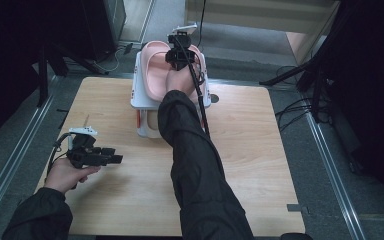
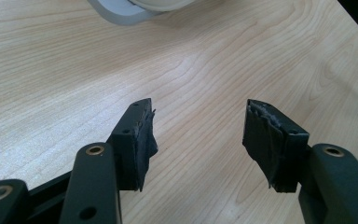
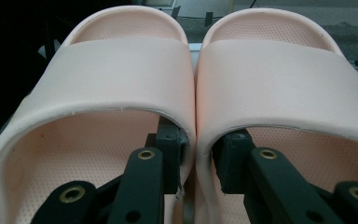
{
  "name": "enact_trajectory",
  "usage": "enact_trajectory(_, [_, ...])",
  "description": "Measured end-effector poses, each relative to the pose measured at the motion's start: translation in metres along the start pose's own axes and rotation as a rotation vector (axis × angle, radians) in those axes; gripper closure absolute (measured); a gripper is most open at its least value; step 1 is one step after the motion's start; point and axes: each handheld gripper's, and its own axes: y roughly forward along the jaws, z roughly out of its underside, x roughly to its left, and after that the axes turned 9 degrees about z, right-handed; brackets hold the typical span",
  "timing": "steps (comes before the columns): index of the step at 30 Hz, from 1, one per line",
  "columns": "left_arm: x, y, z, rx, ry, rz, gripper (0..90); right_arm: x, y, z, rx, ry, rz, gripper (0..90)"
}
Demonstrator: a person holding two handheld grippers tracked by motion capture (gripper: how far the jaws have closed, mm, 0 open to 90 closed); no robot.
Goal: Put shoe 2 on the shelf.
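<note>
Here, the white rack (image 1: 141, 95) at the far edge of the wooden table (image 1: 240, 165) was taken as landmark. Well to the near-left of the rack, the left gripper (image 1: 115, 159) was held low over bare wood in the person's left hand (image 1: 65, 175). Its jaws were spread wide with nothing between them, as seen in the left gripper view (image 2: 198, 140); it was judged to be parked clear so the reach of the other arm was not crossed. A rim of the rack was caught at the top of that view.

On top of the rack a pair of pink slippers (image 1: 156, 70) was set side by side, touching, toes pointed away from the person. The right gripper (image 1: 180, 57) was reached over them on an outstretched sleeve (image 1: 200, 170). In the right gripper view the left slipper (image 3: 116, 70) and the right slipper (image 3: 284, 74) were seen close up, and the right gripper (image 3: 196, 161) was brought narrow, one jaw slid inside each slipper under its strap, the two inner walls pinched together between the pads. That grip was judged to be chosen so both slippers could be carried as one. No gap between pads and walls could be made out.
</note>
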Motion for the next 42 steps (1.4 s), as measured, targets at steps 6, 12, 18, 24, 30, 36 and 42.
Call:
enact_trajectory(6, [-0.001, 0.001, 0.000, 0.007, 0.002, -0.001, 42.4, 0.000, 0.000, 0.001, 0.004, -0.010, -0.017, 66.4])
enact_trajectory(12, [0.000, 0.002, -0.001, 0.014, 0.003, -0.001, 42.4, 0.001, -0.003, 0.003, 0.001, -0.034, -0.045, 58.9])
enact_trajectory(18, [-0.001, 0.003, -0.002, 0.015, -0.004, -0.004, 42.3, -0.004, -0.010, 0.006, -0.004, -0.025, -0.079, 57.4])
enact_trajectory(24, [0.000, 0.004, -0.002, 0.020, -0.007, -0.008, 42.1, -0.010, -0.018, 0.007, -0.007, -0.018, -0.120, 57.3])
enact_trajectory(30, [0.001, 0.004, -0.002, 0.024, -0.003, -0.017, 41.8, -0.014, -0.023, 0.012, -0.011, -0.039, -0.138, 57.4])
enact_trajectory(36, [0.001, 0.005, -0.002, 0.029, 0.000, -0.020, 41.6, -0.018, -0.036, 0.019, -0.035, -0.053, -0.194, 58.3])
enact_trajectory(42, [0.000, 0.004, -0.001, 0.037, 0.003, -0.033, 41.3, -0.022, -0.047, 0.028, -0.042, -0.078, -0.238, 58.5])
